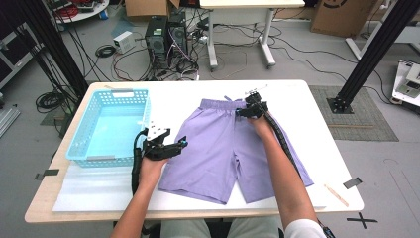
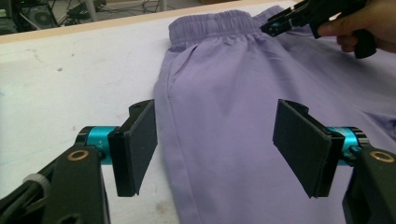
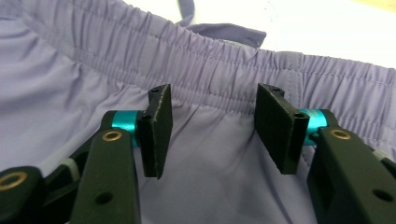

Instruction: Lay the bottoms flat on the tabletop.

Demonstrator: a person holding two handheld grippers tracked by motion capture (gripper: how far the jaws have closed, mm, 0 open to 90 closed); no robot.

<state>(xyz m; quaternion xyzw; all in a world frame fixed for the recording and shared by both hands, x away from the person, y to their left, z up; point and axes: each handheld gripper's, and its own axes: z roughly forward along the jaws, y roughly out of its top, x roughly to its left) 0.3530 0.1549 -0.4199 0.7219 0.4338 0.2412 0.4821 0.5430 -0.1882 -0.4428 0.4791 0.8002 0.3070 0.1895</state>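
Nearest the person, the left claw (image 1: 174, 145) hangs wide apart over the side seam of the flat-lying lilac fabric shorts (image 1: 225, 148) on the white tabletop (image 1: 297, 106). Farther off, the right claw (image 1: 242, 112), half spread and gripping nothing, hovers at their elastic waistband (image 3: 233, 74).

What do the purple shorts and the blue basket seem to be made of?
Purple shorts: apparently a thin woven fabric, matte; stitched seams and a gathered elastic waistband show, and it lies flat with soft creases. Blue basket: probably moulded plastic, slightly glossy, with rigid lattice walls.
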